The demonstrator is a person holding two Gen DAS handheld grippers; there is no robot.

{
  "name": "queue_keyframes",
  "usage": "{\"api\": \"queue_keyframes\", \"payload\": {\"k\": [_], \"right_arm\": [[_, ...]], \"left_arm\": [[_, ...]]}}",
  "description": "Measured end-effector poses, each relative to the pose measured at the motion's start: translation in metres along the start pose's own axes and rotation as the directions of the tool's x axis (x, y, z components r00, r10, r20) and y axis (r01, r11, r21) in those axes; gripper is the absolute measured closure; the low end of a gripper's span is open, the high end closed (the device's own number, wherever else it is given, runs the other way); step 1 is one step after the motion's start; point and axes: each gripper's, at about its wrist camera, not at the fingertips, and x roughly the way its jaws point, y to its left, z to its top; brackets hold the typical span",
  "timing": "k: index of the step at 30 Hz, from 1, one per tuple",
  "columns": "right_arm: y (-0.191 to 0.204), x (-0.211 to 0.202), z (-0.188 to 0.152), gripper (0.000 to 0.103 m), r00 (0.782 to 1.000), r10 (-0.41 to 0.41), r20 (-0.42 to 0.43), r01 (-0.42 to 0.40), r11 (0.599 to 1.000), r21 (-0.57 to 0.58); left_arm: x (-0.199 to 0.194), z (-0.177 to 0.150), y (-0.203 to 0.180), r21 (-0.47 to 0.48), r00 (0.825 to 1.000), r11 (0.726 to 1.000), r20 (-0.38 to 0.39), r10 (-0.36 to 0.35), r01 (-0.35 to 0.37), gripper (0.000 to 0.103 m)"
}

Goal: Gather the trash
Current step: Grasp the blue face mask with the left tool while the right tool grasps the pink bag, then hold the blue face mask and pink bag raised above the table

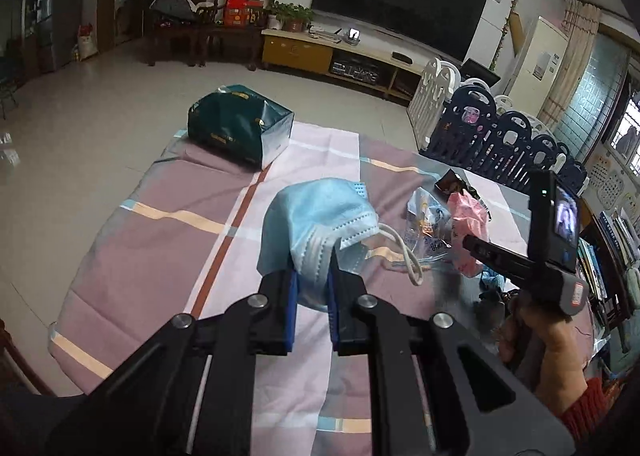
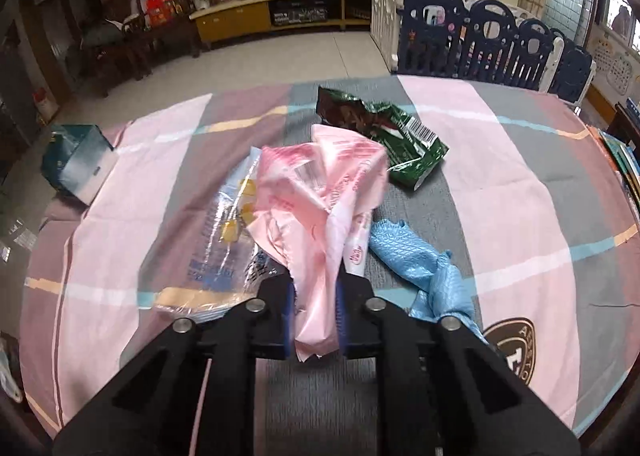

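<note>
Both claws have a piece of trash in hand, so the picking step looks done for these two and the carry to a container comes next. The left claw [image 1: 312, 284] is clamped on a blue mask [image 1: 320, 216], whose pleated edge sits pinched between the pads while the rest bulges out ahead of the fingers, its ear loop trailing onto the table [image 1: 160, 192]. The right claw [image 2: 314, 308] is closed on a pink bag [image 2: 320, 192], the crumpled plastic gathered between the pads and fanning out ahead.

The likely target is the green box [image 1: 240, 128] at the far left end of the table, well apart from both claws; whether it is open I cannot tell. The next move calls for lifting clear without dragging the neighbours: a clear wrapper [image 2: 224, 236] lies just beside the pink bag, a blue glove [image 2: 416, 260] on its other side, and a green packet [image 2: 384, 136] beyond.
</note>
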Motion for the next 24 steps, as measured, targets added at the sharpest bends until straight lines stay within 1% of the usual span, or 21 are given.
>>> {"api": "queue_keyframes", "payload": {"k": [1, 3, 7, 10, 12, 16, 18, 20, 22, 24], "right_arm": [[0.001, -0.016, -0.005, 0.090, 1.000, -0.007, 0.029, 0.008, 1.000, -0.017], [0.005, -0.046, -0.015, 0.091, 0.997, 0.003, 0.081, -0.001, 1.000, -0.031], [0.000, -0.109, -0.045, 0.092, 0.988, 0.063, 0.142, -0.064, 0.998, -0.001], [-0.006, -0.151, -0.077, 0.092, 0.981, 0.108, 0.161, -0.116, 0.992, 0.045], [-0.010, -0.171, -0.100, 0.092, 0.978, 0.126, 0.167, -0.140, 0.988, 0.072], [-0.017, -0.199, -0.135, 0.092, 0.976, 0.126, 0.176, -0.148, 0.982, 0.121], [-0.021, -0.210, -0.143, 0.092, 0.976, 0.124, 0.178, -0.149, 0.980, 0.131], [-0.026, -0.223, -0.147, 0.092, 0.973, 0.124, 0.195, -0.153, 0.978, 0.139], [-0.027, -0.235, -0.150, 0.092, 0.971, 0.111, 0.211, -0.141, 0.981, 0.132], [-0.025, -0.240, -0.151, 0.092, 0.971, 0.104, 0.213, -0.132, 0.983, 0.125]], "left_arm": [[-0.004, 0.000, -0.002, 0.007, 1.000, 1.000, 0.005, 0.005, -0.005, 0.090], [-0.016, -0.001, -0.007, 0.029, 1.000, 1.000, 0.017, 0.001, -0.001, 0.090], [-0.041, -0.005, -0.014, 0.067, 0.999, 0.998, 0.037, -0.017, 0.014, 0.090], [-0.060, -0.010, -0.015, 0.083, 0.999, 0.996, 0.040, -0.030, 0.026, 0.090], [-0.073, -0.017, -0.016, 0.103, 0.998, 0.994, 0.040, -0.040, 0.035, 0.090], [-0.094, -0.026, -0.021, 0.135, 0.997, 0.989, 0.032, -0.063, 0.058, 0.090], [-0.107, -0.029, -0.020, 0.140, 0.996, 0.987, 0.036, -0.087, 0.081, 0.090], [-0.122, -0.028, -0.017, 0.143, 0.993, 0.985, 0.056, -0.108, 0.099, 0.090], [-0.134, -0.026, -0.011, 0.145, 0.991, 0.986, 0.090, -0.101, 0.087, 0.090], [-0.140, -0.024, -0.005, 0.142, 0.990, 0.988, 0.114, -0.079, 0.062, 0.090]]}}
